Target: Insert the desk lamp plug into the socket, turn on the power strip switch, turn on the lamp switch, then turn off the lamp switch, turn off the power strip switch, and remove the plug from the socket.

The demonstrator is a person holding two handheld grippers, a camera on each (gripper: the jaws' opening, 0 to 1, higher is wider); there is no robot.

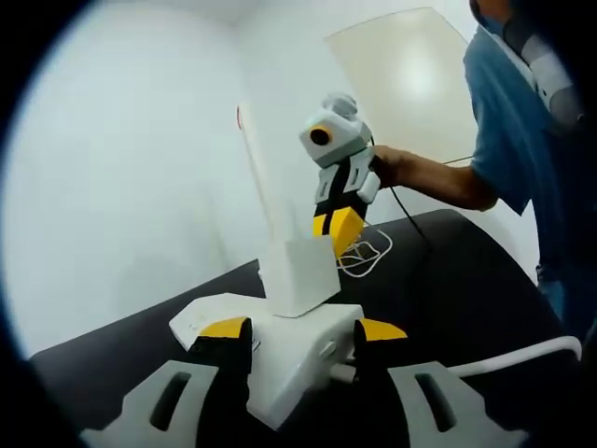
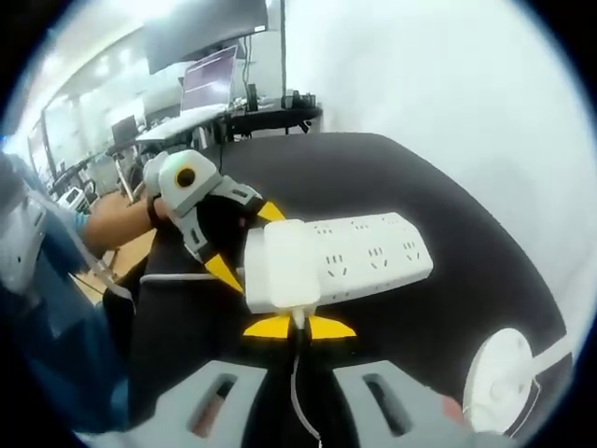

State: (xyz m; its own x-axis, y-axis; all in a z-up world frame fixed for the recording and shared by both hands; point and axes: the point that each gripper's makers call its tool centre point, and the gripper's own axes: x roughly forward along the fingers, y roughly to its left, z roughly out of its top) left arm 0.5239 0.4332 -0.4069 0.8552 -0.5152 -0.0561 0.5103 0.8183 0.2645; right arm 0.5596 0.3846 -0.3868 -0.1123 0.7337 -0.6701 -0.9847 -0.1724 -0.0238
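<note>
The white power strip (image 2: 373, 252) is held above the black table (image 1: 466, 280), its end (image 1: 298, 369) clamped between my left gripper's (image 1: 303, 329) yellow-tipped jaws. In the right gripper view the left gripper (image 2: 247, 243) comes in from the left, shut on that same end. A white block-shaped lamp plug (image 2: 280, 266) sits against the strip's socket face (image 1: 303, 271); I cannot tell how deep it is. My right gripper (image 2: 298, 327) is shut on the plug's back, where its white cable (image 2: 297, 373) leaves. It reaches the plug from above (image 1: 334, 229).
The lamp's round white base (image 2: 499, 369) rests on the table at lower right, and its white stem (image 1: 256, 159) rises behind the strip. A coiled cable (image 1: 366, 252) lies on the table. A person in a blue shirt (image 1: 508, 140) stands to the right. Desks with monitors (image 2: 205, 84) are behind.
</note>
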